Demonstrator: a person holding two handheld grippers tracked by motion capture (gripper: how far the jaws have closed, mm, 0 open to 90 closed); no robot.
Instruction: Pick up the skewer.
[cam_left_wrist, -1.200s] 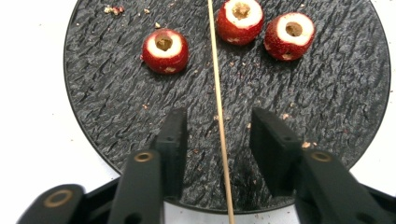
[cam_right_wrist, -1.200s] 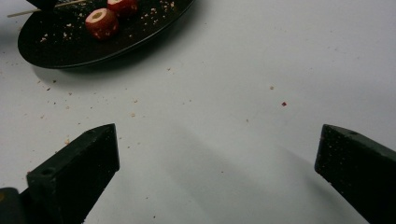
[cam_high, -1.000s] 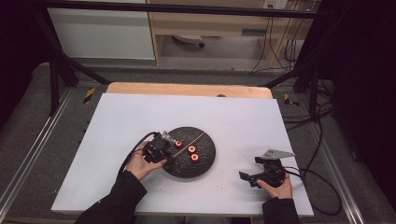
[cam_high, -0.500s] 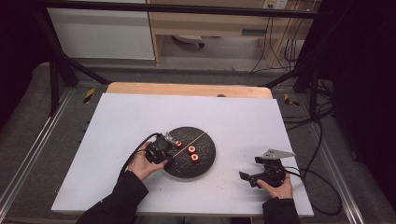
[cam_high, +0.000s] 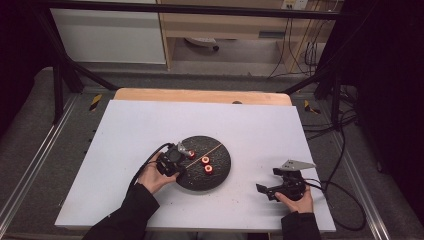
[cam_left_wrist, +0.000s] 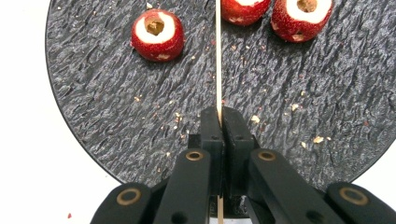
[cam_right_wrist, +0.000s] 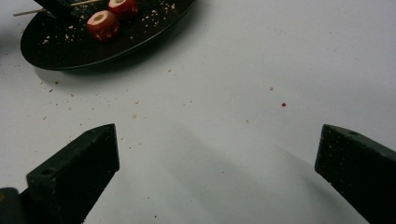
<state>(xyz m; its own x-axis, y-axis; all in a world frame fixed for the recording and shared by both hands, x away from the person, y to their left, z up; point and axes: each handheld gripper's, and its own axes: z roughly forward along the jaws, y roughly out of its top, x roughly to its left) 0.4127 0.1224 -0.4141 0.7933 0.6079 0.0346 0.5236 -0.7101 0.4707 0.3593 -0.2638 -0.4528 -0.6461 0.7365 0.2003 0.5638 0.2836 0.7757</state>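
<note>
A round black plate (cam_high: 220, 170) lies at the middle of the white table and holds three red cored fruits (cam_high: 205, 160). A thin wooden skewer (cam_left_wrist: 218, 70) lies across the plate (cam_left_wrist: 116, 107), between one fruit (cam_left_wrist: 157, 35) and the other two (cam_left_wrist: 301, 14). My left gripper (cam_left_wrist: 219, 114) has just been closing and now stands shut on the skewer's near end; in the high view the left gripper (cam_high: 181, 156) is over the plate's left edge. My right gripper (cam_right_wrist: 218, 140) rests open on the table right of the plate, nothing between its jaws.
Crumbs are scattered on the plate and on the white table (cam_right_wrist: 224, 84) around it. A strip of bare wood (cam_high: 200, 95) runs along the table's far edge. Cables (cam_high: 340, 150) trail off the right side. Metal frame rails flank the table.
</note>
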